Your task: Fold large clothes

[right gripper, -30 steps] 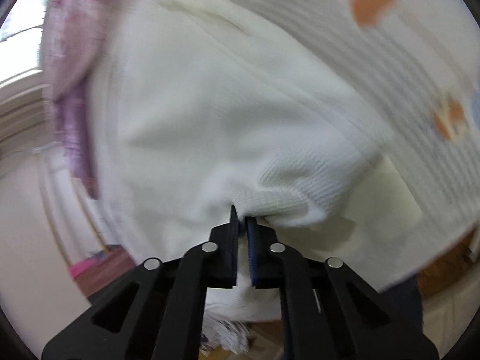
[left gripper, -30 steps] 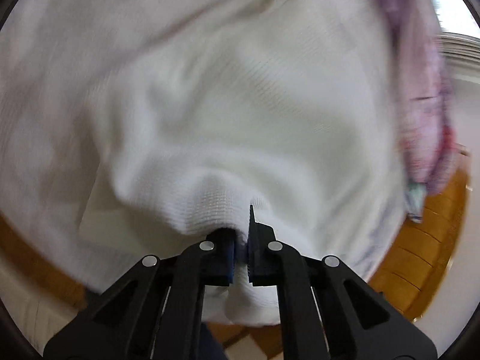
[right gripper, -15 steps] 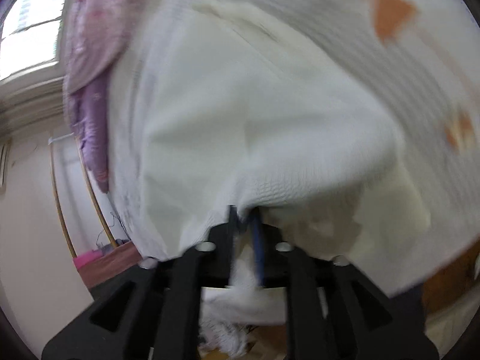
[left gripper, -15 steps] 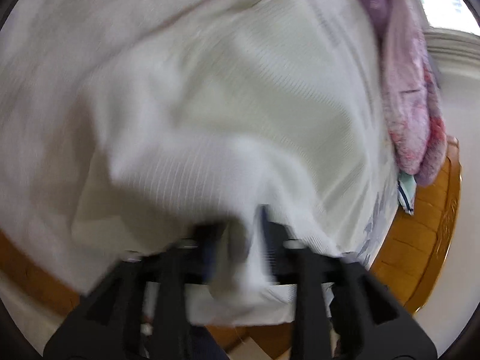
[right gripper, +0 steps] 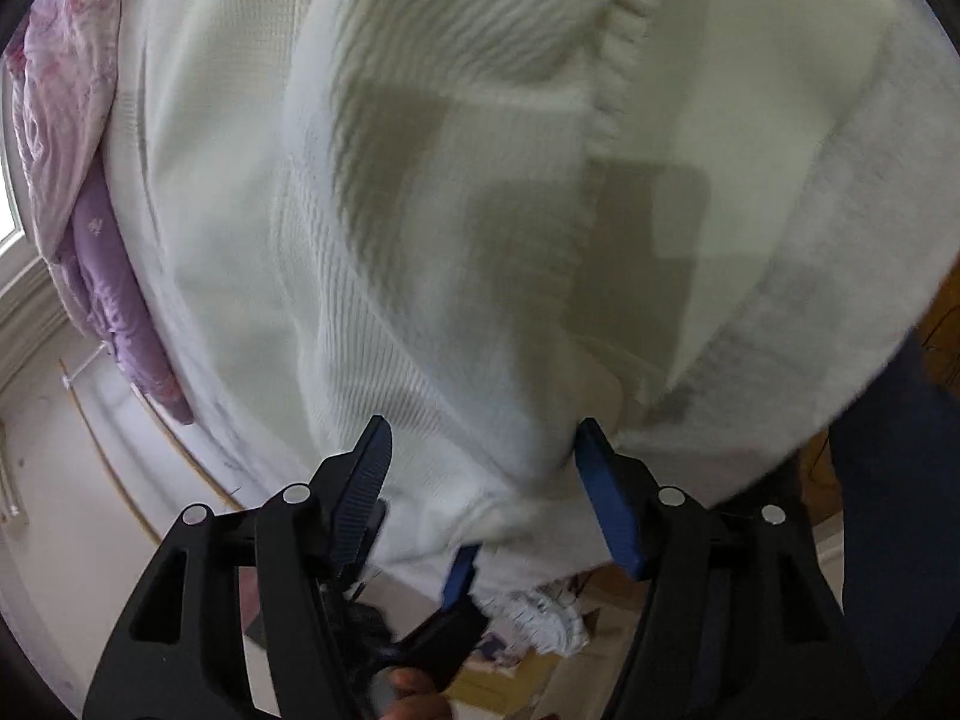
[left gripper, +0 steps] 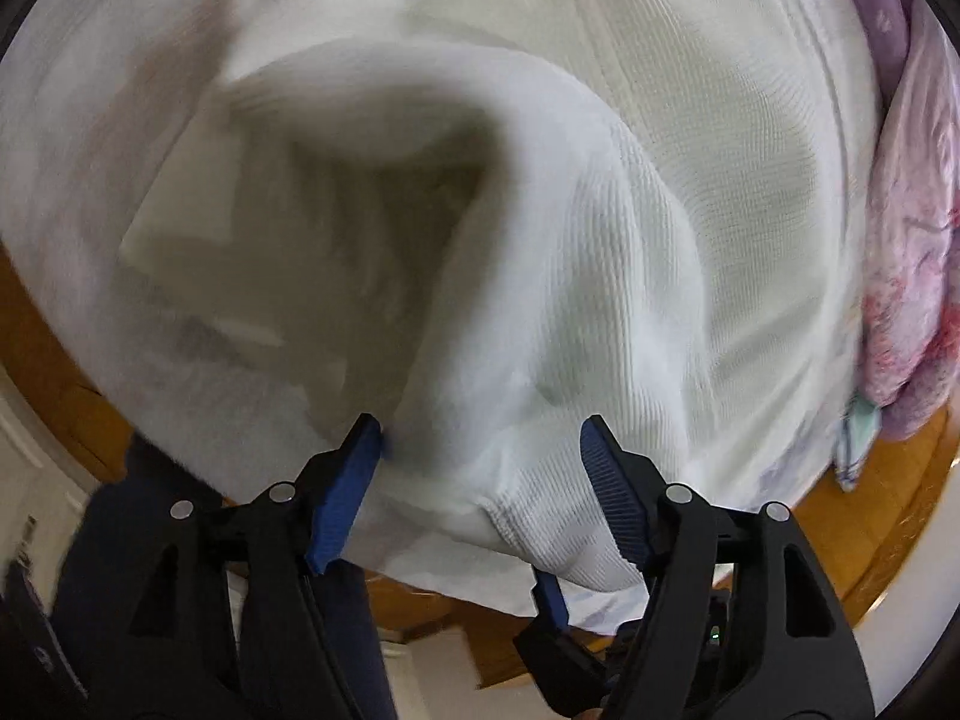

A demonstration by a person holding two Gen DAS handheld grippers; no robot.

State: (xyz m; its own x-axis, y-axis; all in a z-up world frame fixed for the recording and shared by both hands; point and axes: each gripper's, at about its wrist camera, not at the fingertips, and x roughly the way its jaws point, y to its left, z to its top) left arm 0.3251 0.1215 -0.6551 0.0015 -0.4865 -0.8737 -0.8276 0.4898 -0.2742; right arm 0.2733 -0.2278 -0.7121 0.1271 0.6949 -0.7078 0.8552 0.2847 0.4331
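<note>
Garment: white ribbed knit garment (left gripper: 600, 252), heaped on the white sheet (left gripper: 72, 120) and filling both views; its hem hangs at 6 o'clock.
Left gripper (left gripper: 483, 468): jaws just spread, released; hem loose between them.
Right gripper (right gripper: 480, 468): jaws just spread, released; knit edge sags between.
Beyond: purple-pink quilt (left gripper: 912, 252) at 3 o'clock in the left view.

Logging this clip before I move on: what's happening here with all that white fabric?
A person is folding a large white knit garment on a bed with a wooden frame, a gripper in each hand. The jaws of the left gripper and right gripper have just been opening; a fold of the knit lies between each pair, no longer clamped. A purple and pink quilt is bunched alongside.
</note>
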